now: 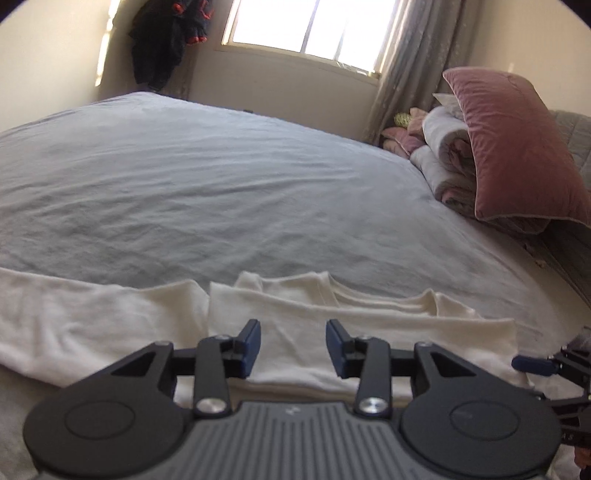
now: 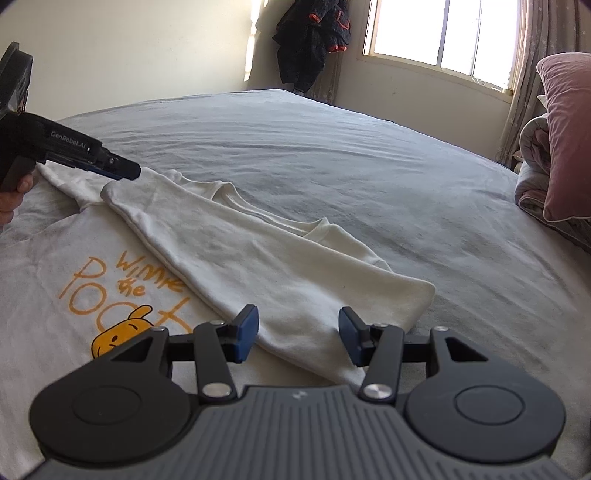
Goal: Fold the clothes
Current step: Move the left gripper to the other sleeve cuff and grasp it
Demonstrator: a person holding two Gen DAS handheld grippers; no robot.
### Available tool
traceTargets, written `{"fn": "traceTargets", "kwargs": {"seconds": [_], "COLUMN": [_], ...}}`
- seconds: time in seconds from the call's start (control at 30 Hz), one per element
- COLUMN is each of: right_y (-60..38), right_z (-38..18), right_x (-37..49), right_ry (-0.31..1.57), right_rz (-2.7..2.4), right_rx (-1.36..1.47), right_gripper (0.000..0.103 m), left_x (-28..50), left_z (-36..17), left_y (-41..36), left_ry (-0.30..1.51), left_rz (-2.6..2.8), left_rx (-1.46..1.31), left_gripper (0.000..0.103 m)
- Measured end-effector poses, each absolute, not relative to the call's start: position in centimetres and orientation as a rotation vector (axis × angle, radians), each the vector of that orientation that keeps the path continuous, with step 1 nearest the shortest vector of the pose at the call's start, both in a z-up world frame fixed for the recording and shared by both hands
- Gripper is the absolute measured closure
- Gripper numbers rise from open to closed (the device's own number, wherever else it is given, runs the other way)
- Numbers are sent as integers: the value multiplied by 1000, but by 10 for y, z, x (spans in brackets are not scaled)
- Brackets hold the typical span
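A white T-shirt point(image 2: 258, 258) with an orange "Winnie the Pooh" print point(image 2: 122, 291) lies flat on the grey-blue bed sheet point(image 2: 369, 166). One side is folded over across its chest, and the neckline faces the far side. My right gripper point(image 2: 297, 336) hovers open over the near end of that folded flap, with nothing pinched. My left gripper point(image 1: 293, 347) stands open just above the shirt point(image 1: 295, 314) with its pads bare. In the right wrist view the left gripper point(image 2: 122, 171) sits at the flap's far corner by the shoulder. The right gripper point(image 1: 535, 363) shows at the left wrist view's right edge.
A pink pillow point(image 1: 517, 147) leans on rolled blankets point(image 1: 447, 155) at the bed's right side. A dark garment point(image 1: 162, 40) hangs by the window point(image 1: 306, 26). A hand point(image 2: 11, 199) holds the left gripper's handle. Smooth sheet point(image 1: 221, 184) stretches beyond the shirt.
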State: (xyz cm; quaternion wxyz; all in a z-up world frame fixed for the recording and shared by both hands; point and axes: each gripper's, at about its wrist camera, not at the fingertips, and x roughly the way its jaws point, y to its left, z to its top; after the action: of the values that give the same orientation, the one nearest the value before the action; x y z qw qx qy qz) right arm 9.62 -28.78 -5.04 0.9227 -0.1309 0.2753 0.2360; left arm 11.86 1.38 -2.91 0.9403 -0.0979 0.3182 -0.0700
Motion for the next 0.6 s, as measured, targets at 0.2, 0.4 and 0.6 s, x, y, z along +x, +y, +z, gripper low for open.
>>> {"fn": "traceTargets", "kwargs": {"seconds": [0.2,0.4,0.6], "right_y": [-287,-285,-280], "right_z": [-53,-43,-32], "right_x": [100,97,95], "right_ry": [590,580,530], "right_rz": [459,450,478], "right_rx": [-267,-253,-200], "right_gripper": [51,51,46], "left_x": [111,95,81], "left_z": [-39,-21,-21], "left_y": [16,54,108], "left_ry": [755,773,795], "left_rz": [-117,13,194], "left_rx": [-142,-124,-243], "left_gripper": [65,59,49]}}
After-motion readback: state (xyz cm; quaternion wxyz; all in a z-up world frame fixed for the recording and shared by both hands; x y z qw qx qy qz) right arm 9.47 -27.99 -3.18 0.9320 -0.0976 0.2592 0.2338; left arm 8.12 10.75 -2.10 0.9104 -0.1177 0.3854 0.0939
